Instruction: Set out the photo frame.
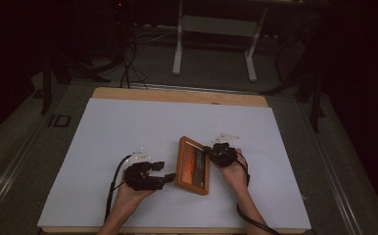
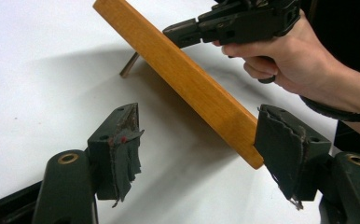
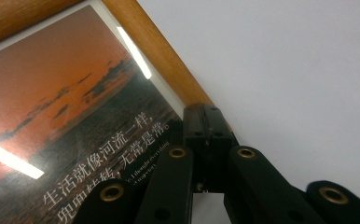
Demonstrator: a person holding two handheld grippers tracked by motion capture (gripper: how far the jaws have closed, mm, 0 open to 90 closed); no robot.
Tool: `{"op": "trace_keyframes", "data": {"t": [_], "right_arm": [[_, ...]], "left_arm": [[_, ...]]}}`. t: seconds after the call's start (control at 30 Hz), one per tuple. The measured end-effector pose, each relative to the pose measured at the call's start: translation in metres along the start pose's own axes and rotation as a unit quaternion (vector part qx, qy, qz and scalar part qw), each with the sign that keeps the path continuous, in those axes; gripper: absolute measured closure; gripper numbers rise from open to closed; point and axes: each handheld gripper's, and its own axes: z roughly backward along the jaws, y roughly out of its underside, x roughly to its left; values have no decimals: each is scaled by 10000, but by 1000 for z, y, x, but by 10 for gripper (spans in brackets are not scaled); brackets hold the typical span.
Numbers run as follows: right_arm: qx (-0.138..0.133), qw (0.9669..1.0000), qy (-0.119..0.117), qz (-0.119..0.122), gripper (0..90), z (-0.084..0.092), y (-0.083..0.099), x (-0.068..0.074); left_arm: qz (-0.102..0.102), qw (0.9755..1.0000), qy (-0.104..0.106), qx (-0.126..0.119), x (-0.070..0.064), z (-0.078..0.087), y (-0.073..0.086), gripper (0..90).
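While the wooden picture frame (image 1: 193, 165) sits mid-table on the white sheet (image 1: 128, 132), tilted on a half-hidden back strut (image 2: 128, 65), the right gripper (image 1: 211, 151) pinches its edge, jaws closed. Beside it, the left gripper (image 1: 166, 177) gapes wide, one pad (image 2: 280, 149) hiding the frame's corner.

Wooden table (image 1: 128, 93), white sheet (image 1: 128, 142) covering it, picture frame (image 1: 193, 165) on sheet
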Motion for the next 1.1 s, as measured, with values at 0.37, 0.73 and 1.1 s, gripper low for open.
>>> {"op": "trace_keyframes", "data": {"t": [0.37,0.73,1.1], "right_arm": [[8,10000,-36,-40,900,0,0,-1],[45,10000,-50,-2,900,0,0,-1],[38,10000,-60,-7,900,0,0,-1]], "left_arm": [[108,9998,130,76,-7,-6,1,282],[213,9981,298,493,-23,-33,1,333],[810,9939,416,616,-20,-44,1,448]]}}
